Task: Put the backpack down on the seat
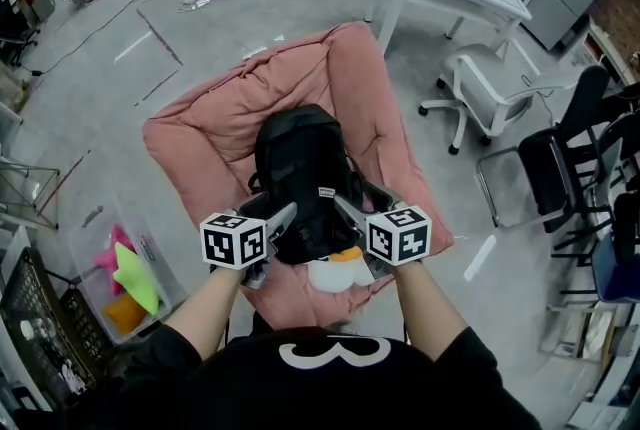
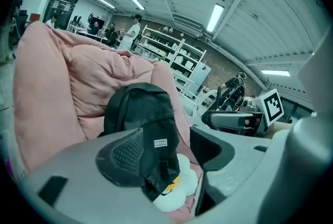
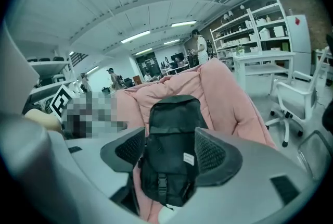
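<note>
Fingers on the left gripper and on the right gripper stand wide apart, flanking the lower sides of the backpack without pressing it. Backpack rests upright on the pink seat, leaning against the backrest, as the task wants. Judged soft, light, liable to slump. Surest hold: top edge or shoulder straps.

Head view steeply down — both gripper views near, on backpack
</note>
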Available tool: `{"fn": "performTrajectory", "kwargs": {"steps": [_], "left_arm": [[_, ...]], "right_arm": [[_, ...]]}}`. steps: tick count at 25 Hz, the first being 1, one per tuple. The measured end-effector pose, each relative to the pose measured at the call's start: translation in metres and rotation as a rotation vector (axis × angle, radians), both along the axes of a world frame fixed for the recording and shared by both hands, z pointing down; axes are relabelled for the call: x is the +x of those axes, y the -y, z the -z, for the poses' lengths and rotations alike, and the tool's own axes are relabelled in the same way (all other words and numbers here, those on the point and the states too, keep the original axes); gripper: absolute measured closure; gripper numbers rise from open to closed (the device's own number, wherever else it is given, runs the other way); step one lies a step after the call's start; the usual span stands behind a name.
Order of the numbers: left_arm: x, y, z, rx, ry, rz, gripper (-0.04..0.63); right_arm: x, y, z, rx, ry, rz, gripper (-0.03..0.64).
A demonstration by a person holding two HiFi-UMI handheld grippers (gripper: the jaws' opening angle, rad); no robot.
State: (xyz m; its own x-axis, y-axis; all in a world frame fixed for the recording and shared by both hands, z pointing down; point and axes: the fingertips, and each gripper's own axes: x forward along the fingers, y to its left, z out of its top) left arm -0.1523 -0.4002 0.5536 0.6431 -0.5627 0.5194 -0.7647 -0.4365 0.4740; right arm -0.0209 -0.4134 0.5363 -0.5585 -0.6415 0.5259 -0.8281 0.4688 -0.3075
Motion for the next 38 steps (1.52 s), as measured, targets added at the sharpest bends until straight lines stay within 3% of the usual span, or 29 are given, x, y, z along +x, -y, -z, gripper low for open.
{"fn": "performTrajectory", "kwargs": {"steps": [3,13,17,20,21,23,28,32,38], "left_arm": [[0.011,-0.020,0.008,0.022,0.015,-0.036,0.328],[0.049,-0.089,0.059,0.051,-0.046,-0.068,0.333],[0.067,-0.125,0.091,0.098,-0.071,-0.127,0.378],[0.077,-0.152,0.122,0.153,-0.096,-0.161,0.542],[0.081,-0.161,0.133,0.170,-0.115,-0.172,0.577],[0.089,-0.178,0.154,0.204,-0.147,-0.192,0.583],[0.108,-0.210,0.190,0.290,-0.137,-0.204,0.589],[0.120,-0.230,0.204,0.333,-0.160,-0.178,0.589],[0.137,-0.252,0.205,0.367,-0.112,-0.146,0.589]], "right_arm": [[0.001,-0.025,0.009,-0.009,0.025,0.035,0.337],[0.019,-0.108,0.060,0.004,0.163,0.116,0.348],[0.022,-0.141,0.092,0.085,0.198,0.196,0.531],[0.025,-0.163,0.116,0.128,0.242,0.243,0.605],[0.025,-0.170,0.125,0.136,0.266,0.258,0.612],[0.024,-0.185,0.139,0.153,0.298,0.286,0.612],[0.029,-0.218,0.168,0.204,0.317,0.343,0.612],[0.034,-0.237,0.181,0.257,0.274,0.378,0.614],[0.064,-0.260,0.187,0.276,0.254,0.370,0.614]]}}
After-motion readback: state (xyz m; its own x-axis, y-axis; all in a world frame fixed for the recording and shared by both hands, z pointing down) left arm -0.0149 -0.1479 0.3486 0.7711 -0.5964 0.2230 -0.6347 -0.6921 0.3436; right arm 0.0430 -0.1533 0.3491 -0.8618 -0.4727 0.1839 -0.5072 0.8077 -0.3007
